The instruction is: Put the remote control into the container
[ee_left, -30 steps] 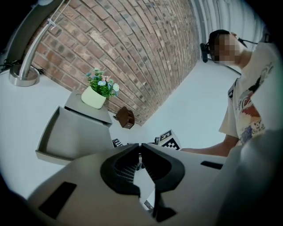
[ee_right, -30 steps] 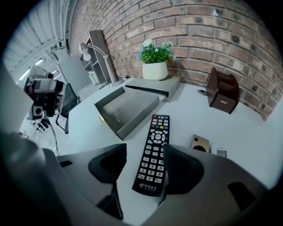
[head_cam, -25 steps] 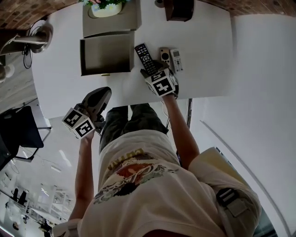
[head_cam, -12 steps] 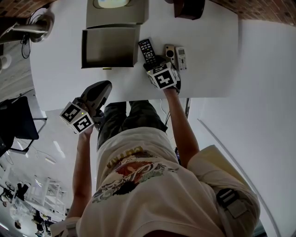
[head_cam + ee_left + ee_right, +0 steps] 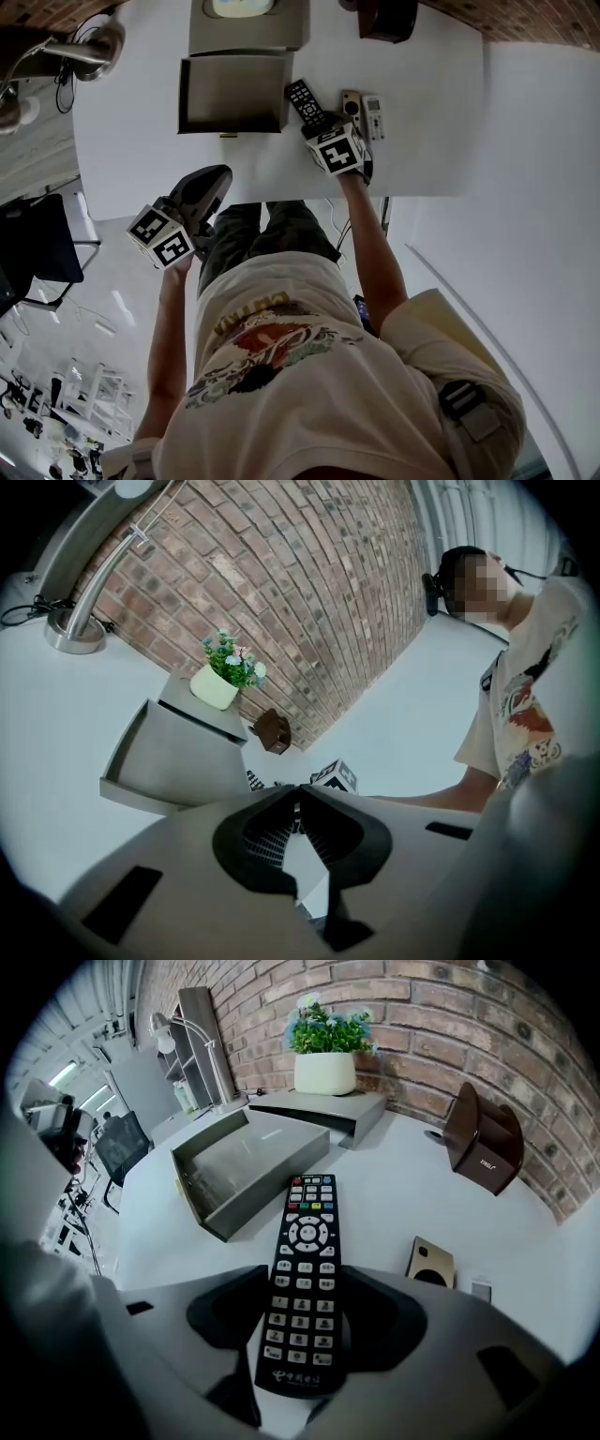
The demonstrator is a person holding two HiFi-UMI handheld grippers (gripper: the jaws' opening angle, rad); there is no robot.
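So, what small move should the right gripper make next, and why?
Probably close the jaws of the right gripper on the black remote control: it lies on the white table between them, they look apart, and the grey container stands open just beyond.

Person in a printed T-shirt, with a grey claw for each hand

The short-sleeved T-shirt (image 5: 309, 375) is cream, with a colourful picture and lettering on the chest, and the trousers (image 5: 272, 234) are dark. A grey strap with a buckle (image 5: 466, 405) shows at the lower right of the head view. The left claw (image 5: 295, 794) and right claw (image 5: 302, 1283) each have a smooth grey shell, black ribbed pads and a white cube (image 5: 161, 236) with black square markers.
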